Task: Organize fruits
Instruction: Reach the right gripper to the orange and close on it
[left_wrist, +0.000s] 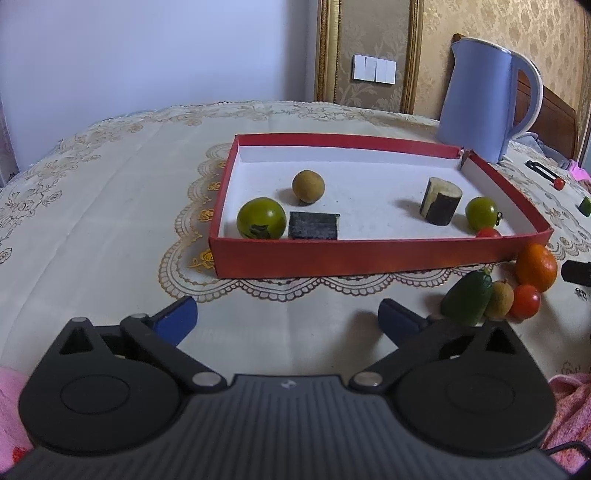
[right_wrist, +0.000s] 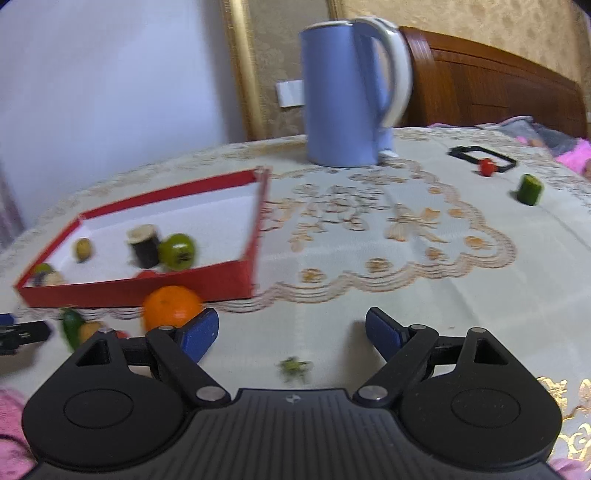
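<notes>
Red box (left_wrist: 369, 258) on the bench already holds several fruits. Still outside: orange (left_wrist: 535, 267), cucumber piece (left_wrist: 467, 297), small tomato (left_wrist: 526, 301) by its near corner, more farther off. Left gripper (left_wrist: 288, 319) and right gripper (right_wrist: 291, 334) both spread apart, empty.

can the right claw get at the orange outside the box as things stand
Probably yes. The right claw is open and empty, and the orange sits on the cloth just beyond its left finger, in front of the red box. Nothing blocks it, though smaller fruits crowd its left side.
</notes>
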